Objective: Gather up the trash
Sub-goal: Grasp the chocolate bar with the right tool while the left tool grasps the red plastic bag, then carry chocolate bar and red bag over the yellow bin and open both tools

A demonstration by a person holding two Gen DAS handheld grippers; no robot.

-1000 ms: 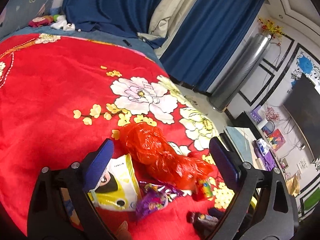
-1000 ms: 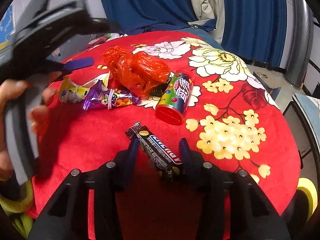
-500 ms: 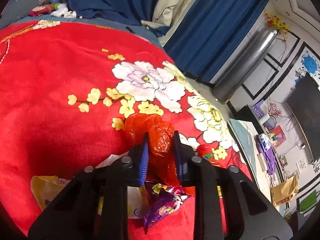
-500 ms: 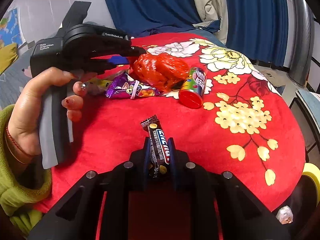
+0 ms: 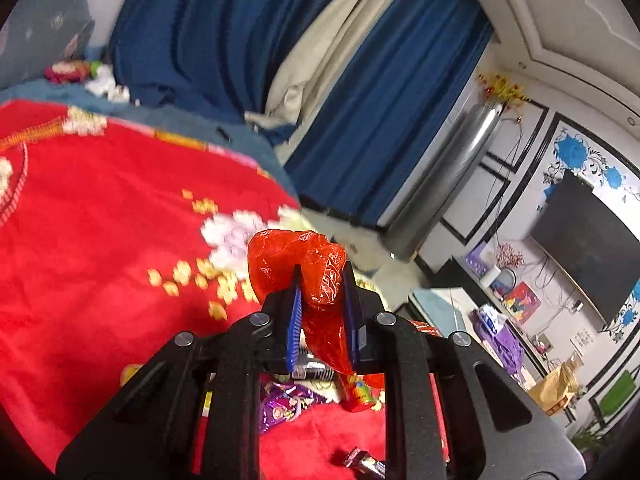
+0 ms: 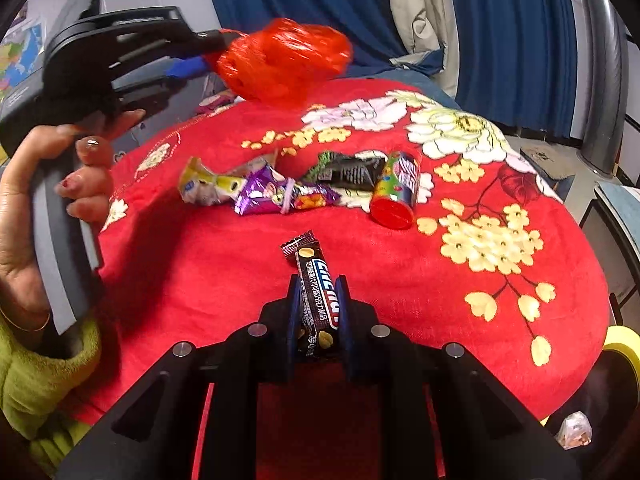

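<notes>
place: home, a bedroom | signs: bed with red floral blanket (image 5: 100,220); blue curtains (image 5: 192,32); wall television (image 5: 580,236); standing air conditioner (image 5: 452,176)

Left tongs (image 5: 320,300) raised, clamped, right tongs (image 6: 318,304) low, clamped

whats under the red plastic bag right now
Nothing touches it from below: the left gripper holds the red plastic bag up above the red blanket. Its underside is not visible.
</notes>
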